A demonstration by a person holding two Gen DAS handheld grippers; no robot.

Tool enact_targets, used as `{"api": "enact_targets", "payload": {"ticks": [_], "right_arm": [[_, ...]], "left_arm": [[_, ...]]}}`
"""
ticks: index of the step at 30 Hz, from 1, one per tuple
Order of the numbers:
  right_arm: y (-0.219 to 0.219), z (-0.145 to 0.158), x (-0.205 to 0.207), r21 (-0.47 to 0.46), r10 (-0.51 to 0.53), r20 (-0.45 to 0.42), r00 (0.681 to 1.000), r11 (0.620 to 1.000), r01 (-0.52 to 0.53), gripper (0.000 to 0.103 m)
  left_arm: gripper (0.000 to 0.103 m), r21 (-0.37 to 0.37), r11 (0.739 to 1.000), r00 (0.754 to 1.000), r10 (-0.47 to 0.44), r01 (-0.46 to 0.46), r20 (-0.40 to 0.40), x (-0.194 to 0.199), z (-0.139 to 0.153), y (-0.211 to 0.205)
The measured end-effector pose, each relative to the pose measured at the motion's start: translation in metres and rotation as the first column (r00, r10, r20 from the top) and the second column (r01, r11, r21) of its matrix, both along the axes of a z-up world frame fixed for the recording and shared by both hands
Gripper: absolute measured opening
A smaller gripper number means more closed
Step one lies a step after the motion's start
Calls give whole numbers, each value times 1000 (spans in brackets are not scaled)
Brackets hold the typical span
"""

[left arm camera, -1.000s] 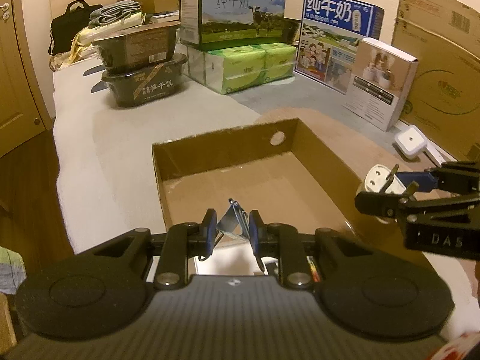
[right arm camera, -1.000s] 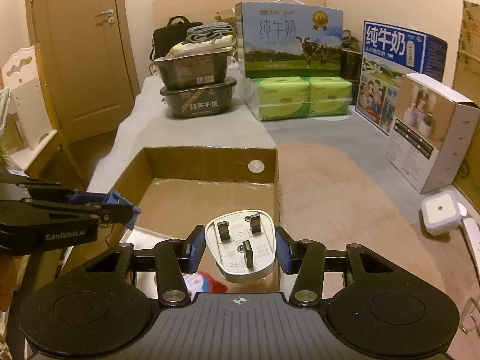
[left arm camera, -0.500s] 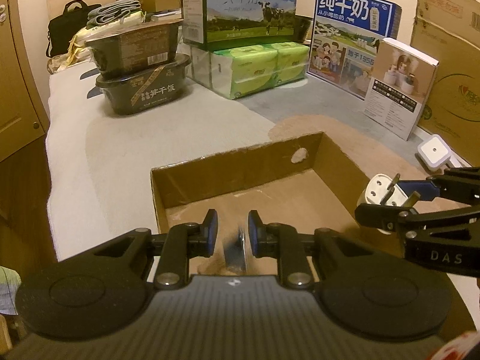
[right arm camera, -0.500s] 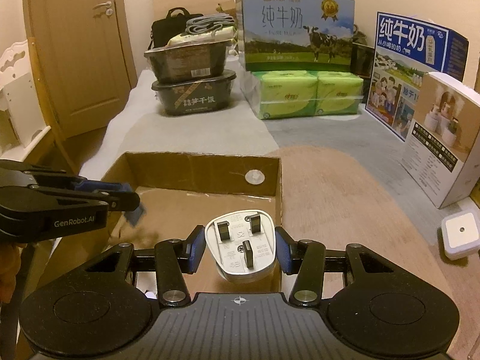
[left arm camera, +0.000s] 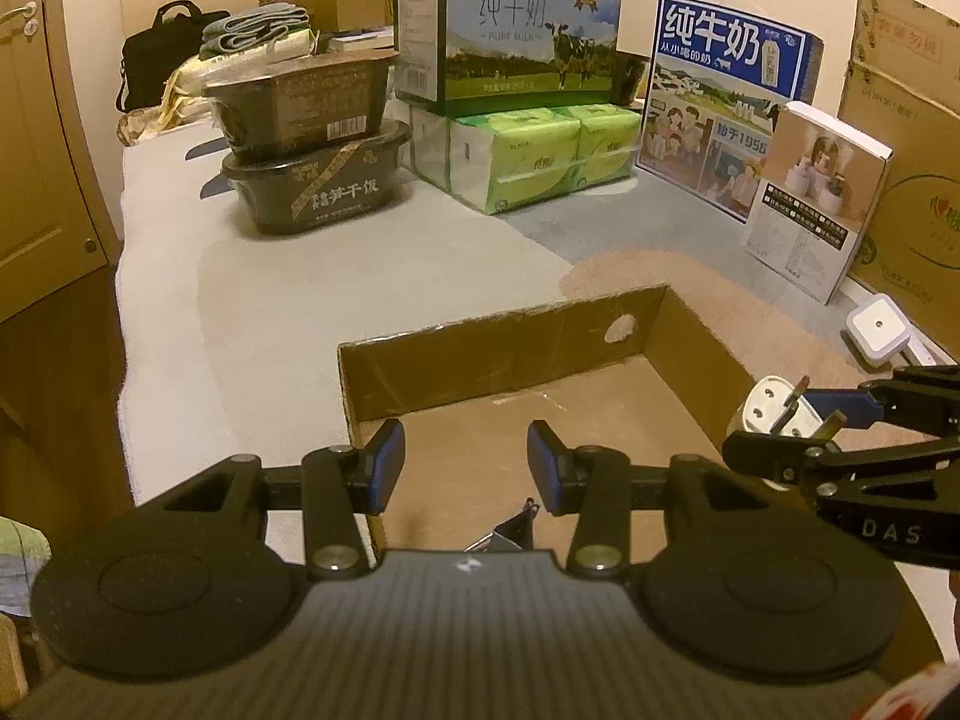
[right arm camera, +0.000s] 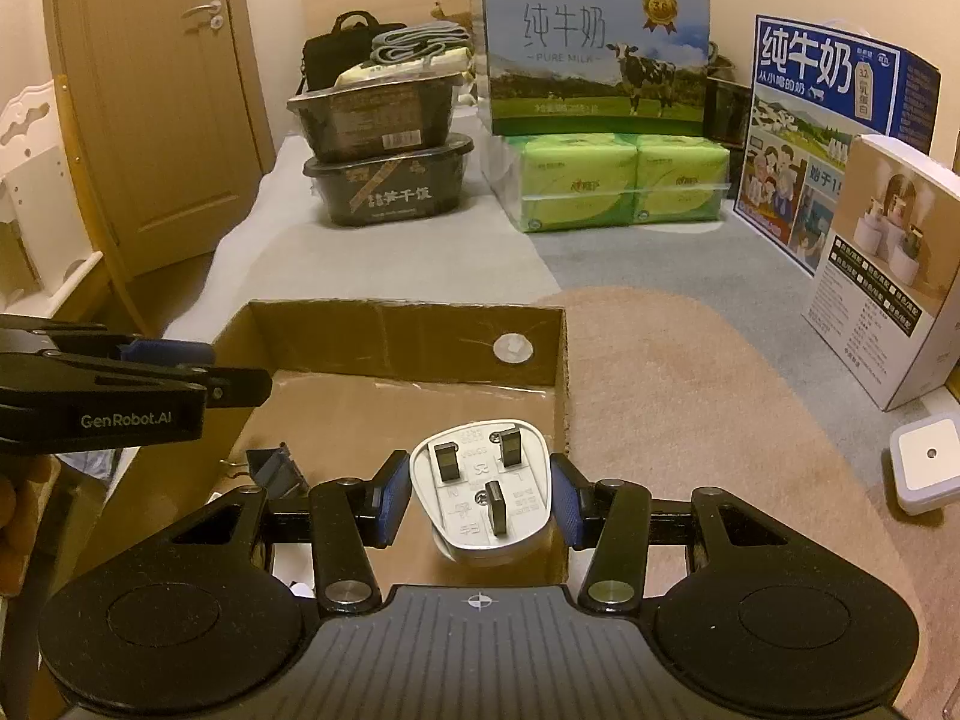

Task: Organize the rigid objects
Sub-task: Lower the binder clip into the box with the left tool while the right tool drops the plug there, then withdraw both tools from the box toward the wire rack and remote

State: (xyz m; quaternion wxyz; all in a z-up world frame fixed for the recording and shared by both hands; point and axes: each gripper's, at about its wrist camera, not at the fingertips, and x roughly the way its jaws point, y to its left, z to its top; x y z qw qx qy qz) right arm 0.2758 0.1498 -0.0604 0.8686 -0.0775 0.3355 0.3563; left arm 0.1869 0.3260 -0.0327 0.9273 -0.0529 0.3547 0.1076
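Observation:
An open cardboard box [left arm camera: 498,324] [right arm camera: 408,336] lies on the carpet in front of both grippers. My left gripper [left arm camera: 465,462] [right arm camera: 198,372] hangs over the box's near left corner, its jaws opening with nothing between them. A black binder clip [left arm camera: 513,531] [right arm camera: 273,468] lies on the box floor just below it. My right gripper [right arm camera: 480,495] [left arm camera: 804,429] is shut on a white three-pin plug adapter [right arm camera: 480,492] [left arm camera: 774,420], pins facing up, held above the box's near right side.
Two stacked black food bowls [left arm camera: 312,180], a milk carton [left arm camera: 522,30] on green tissue packs [left arm camera: 540,162], a blue milk box [left arm camera: 720,102] and a white product box [left arm camera: 810,198] line the back. A white square device [right arm camera: 924,462] sits at the right. A door [right arm camera: 162,90] stands at the left.
The left gripper's jaws have spread apart and let go of the binder clip, which now lies on the box floor. The right gripper still holds the plug adapter.

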Motion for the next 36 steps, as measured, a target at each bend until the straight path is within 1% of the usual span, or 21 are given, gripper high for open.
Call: {"api": "enact_targets", "payload": {"ticks": [6,10,11,13,14,15,19,20,22,24,36], "right_arm": [[2,3,-2,11,6,0,1000,1000,-6,49],[1,4,0,50,12,-13,1000,999,-12,49],[0,4,0,73,27,-16,1000,997,-25,49],[0,6,-1,82,44,-14,999,996,-43,59],[-1,7,-3,79,40,1,999,996,-40,65],[-3,8,-4,80,35,16,999,996,-36,65],[-15,13,-9,59,-1,36,999,998,-1,66],[-19,14,-10,55,-11,36,999,998,9,66],[-28,15,-13,52,-33,33,999,998,31,66],[-39,18,-16,54,-53,28,998,997,51,66],[-91,42,-63,89,-130,10,991,988,128,67]], "left_arm": [[41,3,1000,1000,8,-8,17,-4,6,1],[43,6,1000,1000,12,-12,22,-6,7,2],[46,7,1000,1000,13,-13,23,-6,7,2],[49,8,1000,1000,12,-13,24,-8,7,1],[50,7,1000,1000,13,-14,25,-9,8,1],[51,7,1000,1000,14,-14,25,-10,8,1],[57,5,1000,999,16,-17,30,-16,11,-3],[62,5,1000,999,17,-17,31,-18,13,-5],[66,6,1000,999,16,-17,35,-23,15,-9],[73,5,1000,999,14,-15,36,-28,18,-14],[89,-20,1000,998,-5,6,55,-72,40,-53]]}}
